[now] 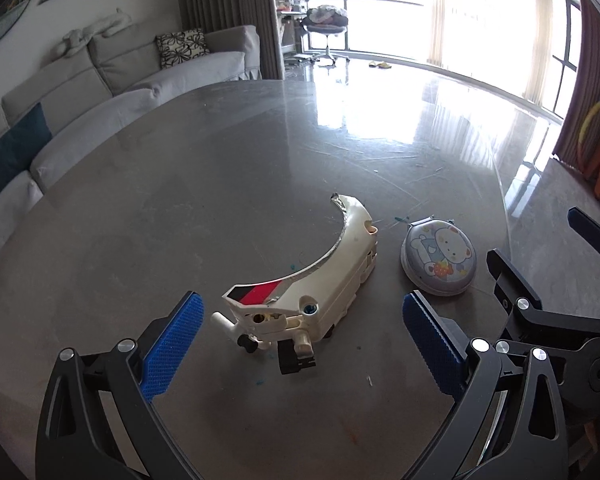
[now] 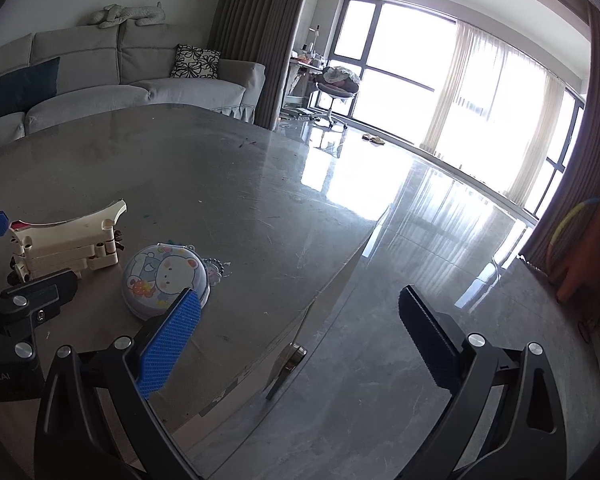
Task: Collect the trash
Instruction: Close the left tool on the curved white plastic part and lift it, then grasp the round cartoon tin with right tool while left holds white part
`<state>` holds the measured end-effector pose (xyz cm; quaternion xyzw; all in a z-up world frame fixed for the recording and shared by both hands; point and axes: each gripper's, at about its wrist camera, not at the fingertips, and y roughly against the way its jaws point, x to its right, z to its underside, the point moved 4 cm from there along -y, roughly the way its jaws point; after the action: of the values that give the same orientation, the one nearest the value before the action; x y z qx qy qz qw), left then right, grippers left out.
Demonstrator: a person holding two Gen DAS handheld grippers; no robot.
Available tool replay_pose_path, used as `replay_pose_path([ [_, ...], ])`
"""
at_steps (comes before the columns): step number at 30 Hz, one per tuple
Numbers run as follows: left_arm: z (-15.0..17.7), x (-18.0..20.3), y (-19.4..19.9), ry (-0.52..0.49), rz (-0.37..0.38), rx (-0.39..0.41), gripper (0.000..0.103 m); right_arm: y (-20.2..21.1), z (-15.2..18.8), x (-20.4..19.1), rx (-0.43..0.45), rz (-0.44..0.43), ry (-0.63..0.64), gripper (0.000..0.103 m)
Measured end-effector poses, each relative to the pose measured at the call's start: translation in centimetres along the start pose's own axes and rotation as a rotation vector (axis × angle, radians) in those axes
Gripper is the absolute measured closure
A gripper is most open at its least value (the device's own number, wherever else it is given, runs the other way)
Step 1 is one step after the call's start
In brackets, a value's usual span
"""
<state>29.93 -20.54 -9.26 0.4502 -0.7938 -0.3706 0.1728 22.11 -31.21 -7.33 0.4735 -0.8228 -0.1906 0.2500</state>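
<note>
A broken cream plastic toy piece [image 1: 320,276] with a curved edge and a red and black stripe lies on the grey table [image 1: 180,180]. It also shows in the right wrist view [image 2: 64,242]. A round pouch with a cartoon bear [image 1: 438,256] lies to its right, and shows in the right wrist view [image 2: 166,280]. My left gripper [image 1: 300,340] is open and empty, its blue pads on either side of the toy's near end. My right gripper [image 2: 300,340] is open and empty, over the table's right edge, its left pad [image 2: 172,340] near the pouch.
A grey sofa [image 1: 100,92] stands behind the table at left. The glossy floor [image 2: 440,240] drops away right of the table's edge. Small blue crumbs [image 1: 260,381] dot the table near the toy. The right gripper's frame [image 1: 540,312] shows beside the pouch.
</note>
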Motion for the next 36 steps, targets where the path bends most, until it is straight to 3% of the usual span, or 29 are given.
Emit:
replay_pose_path([
  [7, -0.8, 0.8, -1.5, -0.064, 0.002, -0.032, 0.006, 0.5, 0.0, -1.9, 0.047, 0.010, 0.107, 0.005],
  [9, -0.9, 1.4, -1.5, -0.098, -0.024, -0.033, 0.032, 0.7, 0.0, -2.2, 0.058, 0.007, 0.121, 0.005],
  [13, -0.8, 1.7, -1.3, -0.095, -0.023, -0.032, 0.039, 1.0, 0.1, -2.3, 0.065, -0.001, 0.128, 0.005],
  [15, -0.6, 1.5, -0.8, -0.077, -0.021, -0.019, 0.050, 1.1, 0.1, -2.1, 0.065, -0.007, 0.122, 0.005],
  [18, -0.8, 1.2, -0.5, -0.075, -0.026, -0.011, 0.057, 1.3, -0.1, -1.8, 0.070, -0.010, 0.115, 0.005],
  [31, -0.2, -0.8, 4.8, -0.067, -0.143, 0.087, 0.061, 1.4, -0.9, -2.2, 0.074, -0.118, 0.042, 0.005],
  [36, 0.2, -1.4, 5.7, -0.053, -0.144, 0.085, 0.061, 0.6, -1.4, -3.3, 0.058, -0.161, 0.019, 0.005],
])
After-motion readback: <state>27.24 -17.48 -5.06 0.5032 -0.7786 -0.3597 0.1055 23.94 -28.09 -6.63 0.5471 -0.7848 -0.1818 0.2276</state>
